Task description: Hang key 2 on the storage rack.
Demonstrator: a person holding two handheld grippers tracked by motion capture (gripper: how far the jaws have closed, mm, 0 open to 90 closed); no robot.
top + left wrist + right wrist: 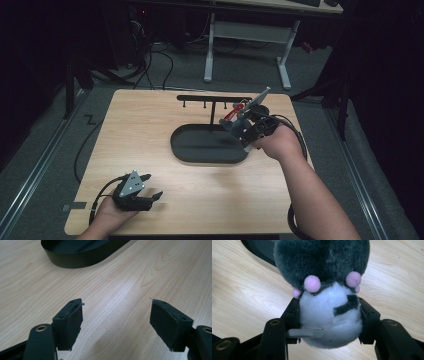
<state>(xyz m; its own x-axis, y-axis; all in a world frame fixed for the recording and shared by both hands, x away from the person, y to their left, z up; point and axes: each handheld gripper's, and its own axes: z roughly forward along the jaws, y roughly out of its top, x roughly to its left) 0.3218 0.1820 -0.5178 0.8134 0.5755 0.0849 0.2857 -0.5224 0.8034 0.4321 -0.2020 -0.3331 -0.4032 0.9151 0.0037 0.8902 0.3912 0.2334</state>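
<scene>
One plush toy (pixel 322 290), dark grey fur above a white belly with pink pom-poms, sits pinched in the right gripper (pixel 243 121) above the black tray (pixel 200 150) near the bench's (pixel 150 120) far right edge, its long axis running away from the jaws. Left gripper (pixel 116 320) rests spread near the front left corner.

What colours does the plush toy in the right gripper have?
The plush toy is dark grey and white with pink pompoms, clearest in the right gripper view.

A light wooden desk (pixel 150 130) carries a black oval tray (pixel 210 145) toward its far right, a black T-shaped hook stand (pixel 212 100) rising from it. The left gripper (pixel 150 192) rests near the near left corner.
</scene>
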